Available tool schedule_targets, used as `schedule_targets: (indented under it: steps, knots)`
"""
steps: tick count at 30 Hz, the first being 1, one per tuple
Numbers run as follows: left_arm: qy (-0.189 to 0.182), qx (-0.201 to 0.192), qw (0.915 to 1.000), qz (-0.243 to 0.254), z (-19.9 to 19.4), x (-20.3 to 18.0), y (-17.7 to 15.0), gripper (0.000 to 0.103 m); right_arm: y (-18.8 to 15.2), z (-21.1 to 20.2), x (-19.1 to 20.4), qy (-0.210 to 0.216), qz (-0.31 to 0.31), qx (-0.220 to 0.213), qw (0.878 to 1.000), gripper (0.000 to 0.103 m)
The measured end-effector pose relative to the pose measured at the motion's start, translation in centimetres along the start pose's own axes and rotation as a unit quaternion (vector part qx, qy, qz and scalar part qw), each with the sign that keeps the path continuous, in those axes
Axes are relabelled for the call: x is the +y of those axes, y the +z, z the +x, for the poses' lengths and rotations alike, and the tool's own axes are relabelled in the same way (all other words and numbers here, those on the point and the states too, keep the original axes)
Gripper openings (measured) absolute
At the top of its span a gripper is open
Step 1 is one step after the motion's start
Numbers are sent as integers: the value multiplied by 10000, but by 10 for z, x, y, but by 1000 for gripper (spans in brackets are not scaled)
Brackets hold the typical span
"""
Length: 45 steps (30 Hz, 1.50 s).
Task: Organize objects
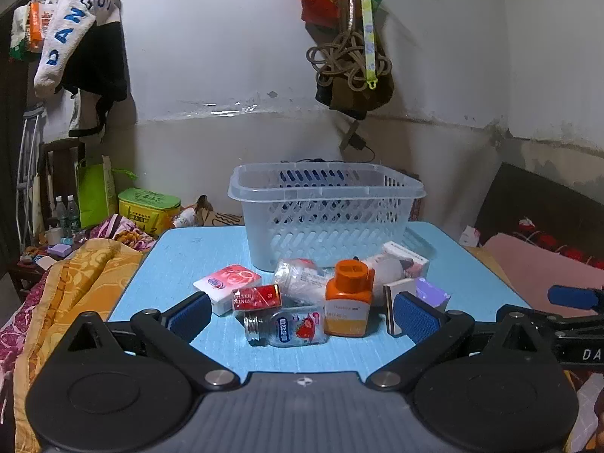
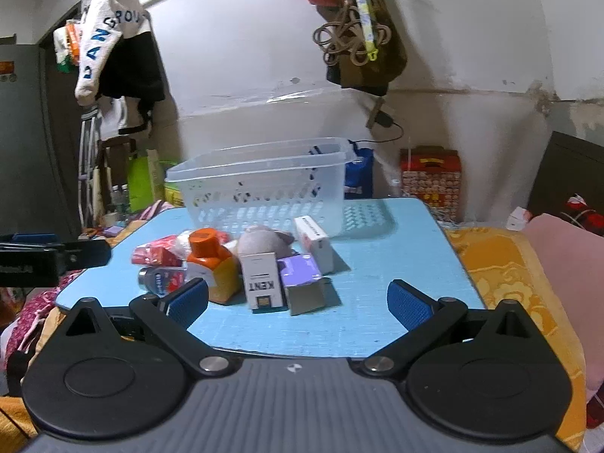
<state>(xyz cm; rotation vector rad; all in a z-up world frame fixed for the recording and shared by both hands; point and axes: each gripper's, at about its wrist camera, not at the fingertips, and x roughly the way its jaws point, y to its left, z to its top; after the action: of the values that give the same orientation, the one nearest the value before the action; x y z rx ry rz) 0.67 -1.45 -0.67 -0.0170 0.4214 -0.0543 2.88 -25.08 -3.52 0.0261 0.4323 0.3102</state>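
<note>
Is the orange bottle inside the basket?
No, the orange bottle stands on the blue table in front of the basket.

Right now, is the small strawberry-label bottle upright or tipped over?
Tipped over: the strawberry-label bottle lies on its side on the blue table, cap end pointing left.

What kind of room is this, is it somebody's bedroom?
Probably yes, a lived-in bedroom. Patterned blankets lie beside the small blue table, clothes hang on the wall, and a dark headboard stands at the right. A plastic basket waits on the table.
</note>
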Motion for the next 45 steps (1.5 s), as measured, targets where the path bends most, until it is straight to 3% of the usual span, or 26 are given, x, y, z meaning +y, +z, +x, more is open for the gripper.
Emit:
schedule_targets:
  steps: [8,45]
  knots:
    - [75,124,9999,-85,3,4,-1,103,-2,-2,6,210,-111,-61,9997,103]
    - [199,201,9994,-186,1,6,-4,103,-3,-3,4,156,60,-49,9998,103]
